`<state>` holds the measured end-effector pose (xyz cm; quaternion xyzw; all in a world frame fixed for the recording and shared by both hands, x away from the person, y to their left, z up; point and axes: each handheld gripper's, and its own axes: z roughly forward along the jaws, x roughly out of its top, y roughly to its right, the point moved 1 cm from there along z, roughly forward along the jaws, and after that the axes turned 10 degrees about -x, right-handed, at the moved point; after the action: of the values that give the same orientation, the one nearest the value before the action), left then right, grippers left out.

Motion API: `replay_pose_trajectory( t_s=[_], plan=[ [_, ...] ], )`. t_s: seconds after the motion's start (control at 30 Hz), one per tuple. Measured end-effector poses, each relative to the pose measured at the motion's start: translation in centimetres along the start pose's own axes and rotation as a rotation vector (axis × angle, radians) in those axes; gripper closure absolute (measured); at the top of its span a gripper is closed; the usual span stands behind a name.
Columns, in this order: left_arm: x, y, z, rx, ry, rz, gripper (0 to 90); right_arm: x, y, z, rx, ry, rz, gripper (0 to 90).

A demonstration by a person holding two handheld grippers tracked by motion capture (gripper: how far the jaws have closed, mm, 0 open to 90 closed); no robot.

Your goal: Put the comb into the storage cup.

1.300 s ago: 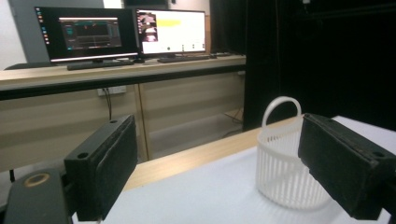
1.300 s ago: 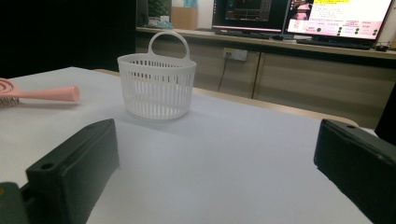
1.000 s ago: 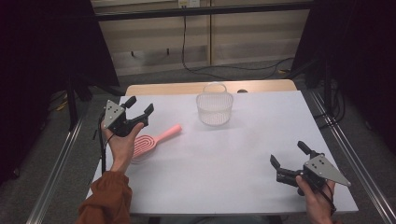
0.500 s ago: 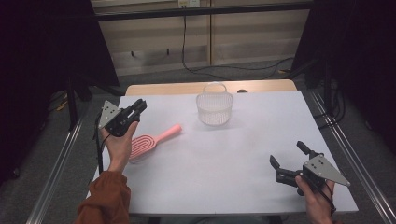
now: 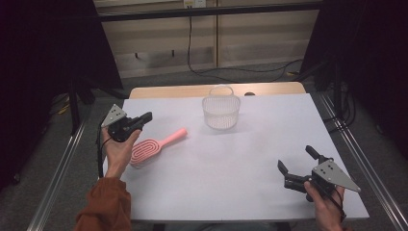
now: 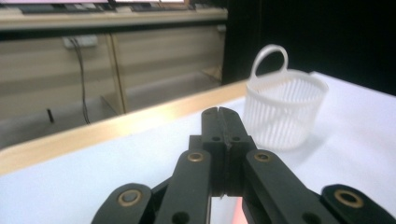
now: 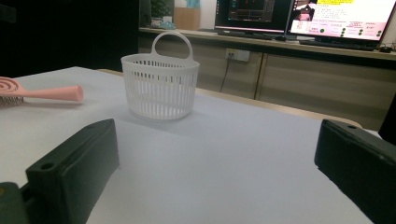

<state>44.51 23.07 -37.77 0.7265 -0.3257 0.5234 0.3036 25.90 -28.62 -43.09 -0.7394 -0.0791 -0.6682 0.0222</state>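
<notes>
Two hand-held grippers sit over the white table (image 5: 231, 159). On the left side, the left gripper (image 5: 146, 117) hovers just above the pink plastic hairbrush (image 5: 156, 146), its black jaws having just closed flat against each other with nothing between them (the left gripper view shows them meeting tip to tip). At the near right corner, the right gripper (image 5: 297, 162) rests low with jaws spread wide and empty. Toward the far edge stands the white slatted plastic basket with a loop handle (image 5: 221, 111), well apart from both.
</notes>
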Motion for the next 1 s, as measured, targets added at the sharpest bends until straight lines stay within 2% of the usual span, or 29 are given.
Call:
replay_pose_trajectory(
  t_s=[0.03,0.07,0.1,0.13,0.17,0.2,0.23,0.33,0.37,0.4,0.43,0.47,0.5,0.6,0.63,0.73,0.77,0.8,0.9,1.0],
  plan=[
    [-0.1,0.0,0.2,-0.029,-0.050,-0.004,90.0,0.0,0.0,0.0,0.001,0.000,0.000,0.0],
    [-0.1,0.0,0.2,-0.029,-0.050,-0.004,90.0,0.0,0.0,0.0,0.001,0.000,0.000,0.0],
    [-0.2,0.1,0.6,-0.070,-0.081,-0.024,90.0,0.0,0.0,0.0,0.004,-0.001,0.000,0.0],
    [-0.2,0.1,0.6,-0.070,-0.081,-0.024,90.0,0.0,0.0,0.0,0.004,-0.001,0.000,0.0],
    [-0.2,0.3,1.1,-0.102,-0.129,-0.023,90.0,0.0,0.0,0.0,0.003,0.000,0.000,0.0],
    [-0.2,0.3,1.1,-0.102,-0.129,-0.023,90.0,0.0,0.0,0.0,0.003,0.000,0.000,0.0],
    [-0.3,0.6,1.5,-0.121,-0.162,-0.026,90.0,0.0,0.0,0.0,0.003,-0.002,-0.001,0.0],
    [-0.3,0.6,1.8,-0.129,-0.181,-0.036,90.0,0.0,0.0,0.0,0.003,-0.001,-0.001,0.0],
    [-0.3,0.8,2.3,-0.143,-0.234,-0.030,90.0,0.0,0.0,0.0,0.004,-0.004,-0.003,0.0],
    [-0.3,0.8,2.3,-0.143,-0.234,-0.030,90.0,0.0,0.0,0.0,0.004,-0.004,-0.003,0.0],
    [-0.3,1.0,2.9,-0.158,-0.271,-0.029,90.0,0.0,0.0,0.0,0.002,-0.008,-0.001,0.0],
    [-0.3,1.0,2.9,-0.158,-0.271,-0.029,90.0,0.0,0.0,0.0,0.000,-0.010,-0.001,0.0],
    [-0.4,1.1,3.7,-0.173,-0.310,-0.032,90.0,0.0,0.0,0.0,-0.002,-0.008,-0.003,0.0],
    [-0.5,1.2,4.3,-0.171,-0.309,-0.043,90.0,0.0,0.0,0.0,-0.004,-0.009,-0.002,0.0],
    [-0.3,1.3,4.7,-0.174,-0.329,-0.042,90.0,0.0,0.0,0.0,-0.004,-0.008,-0.004,0.0],
    [-0.2,1.3,5.0,-0.178,-0.342,-0.046,90.0,0.0,0.0,0.0,-0.002,-0.011,-0.005,0.0],
    [-0.2,1.3,5.4,-0.189,-0.370,-0.044,90.0,-0.1,0.0,0.1,0.003,-0.017,-0.007,0.0],
    [-0.2,1.3,5.4,-0.189,-0.370,-0.044,90.0,-0.1,0.0,0.1,0.003,-0.017,-0.007,0.0],
    [-0.9,1.6,6.2,-0.202,-0.404,-0.027,90.0,-0.1,-0.1,0.1,0.010,-0.014,-0.008,0.0],
    [-1.0,1.6,6.6,-0.203,-0.424,-0.030,90.0,-0.1,-0.1,0.1,0.011,-0.012,-0.007,0.0]
  ],
)
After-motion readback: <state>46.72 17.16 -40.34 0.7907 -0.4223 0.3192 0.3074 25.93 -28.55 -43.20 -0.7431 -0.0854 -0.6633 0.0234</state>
